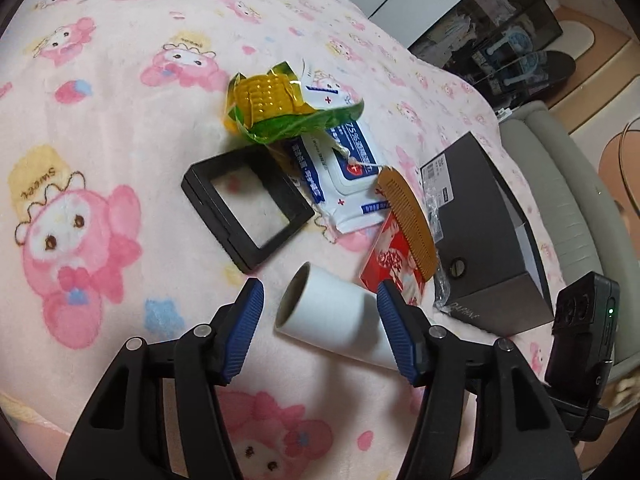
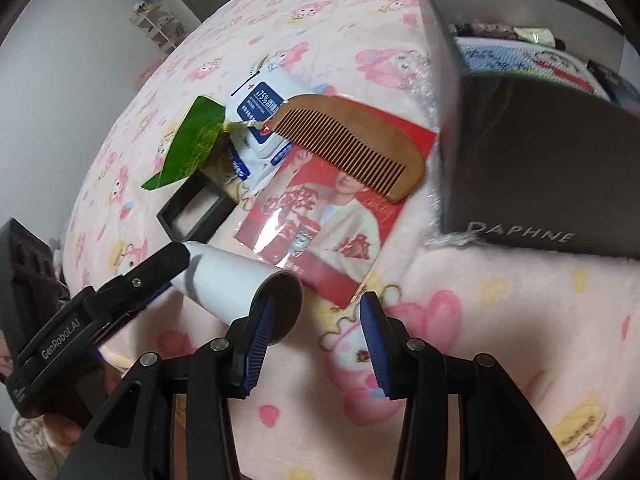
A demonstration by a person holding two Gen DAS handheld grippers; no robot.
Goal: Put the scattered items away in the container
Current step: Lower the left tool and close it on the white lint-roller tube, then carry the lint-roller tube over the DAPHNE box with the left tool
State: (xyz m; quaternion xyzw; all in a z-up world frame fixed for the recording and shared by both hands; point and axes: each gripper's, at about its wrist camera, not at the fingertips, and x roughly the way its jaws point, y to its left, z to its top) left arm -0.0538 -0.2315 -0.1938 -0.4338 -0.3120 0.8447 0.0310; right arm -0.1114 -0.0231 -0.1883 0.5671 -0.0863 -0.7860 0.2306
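A white paper-wrapped roll with a brown cardboard core (image 1: 332, 312) lies on its side on the pink cartoon-print blanket; just beyond it a red glossy photo card (image 2: 320, 220) lies flat with a brown wooden comb (image 2: 352, 144) resting across its upper edge. Behind them lie a white-and-blue wet-wipes pack (image 1: 344, 172), a black square frame (image 1: 248, 204) and a yellow-green corn-print wrapper (image 1: 276, 100), overlapping in places; the dark grey open cardboard box (image 2: 532, 168) stands to the right, already holding items.
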